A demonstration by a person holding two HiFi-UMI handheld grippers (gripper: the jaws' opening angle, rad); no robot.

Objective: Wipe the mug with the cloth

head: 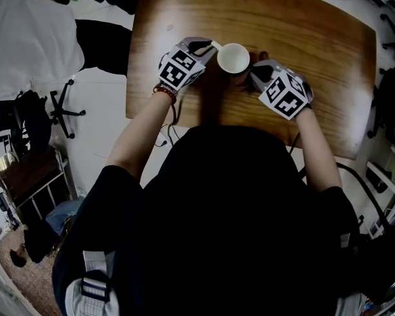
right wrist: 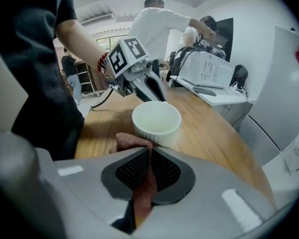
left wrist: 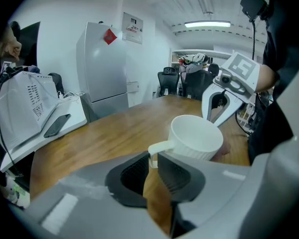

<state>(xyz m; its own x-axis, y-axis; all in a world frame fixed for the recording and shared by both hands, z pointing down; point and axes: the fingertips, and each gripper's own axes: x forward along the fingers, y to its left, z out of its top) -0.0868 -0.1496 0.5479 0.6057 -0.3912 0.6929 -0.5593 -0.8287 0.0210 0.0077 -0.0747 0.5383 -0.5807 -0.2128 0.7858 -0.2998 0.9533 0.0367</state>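
Mug (left wrist: 197, 136) handle pinched between left gripper (left wrist: 153, 161) jaws | cloth (right wrist: 133, 143) clamped in right gripper (right wrist: 149, 156) jaws, beside mug

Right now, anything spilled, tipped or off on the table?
Nothing stands out. The mug stands upright and empty on the table, handle between the left tongs; the cloth is pinched in the right tongs. No spill.

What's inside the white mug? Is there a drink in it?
Nothing that I can see. From above, the mug looks empty, with plain pale walls and bottom. From the right gripper view its near rim covers part of the inside wall.
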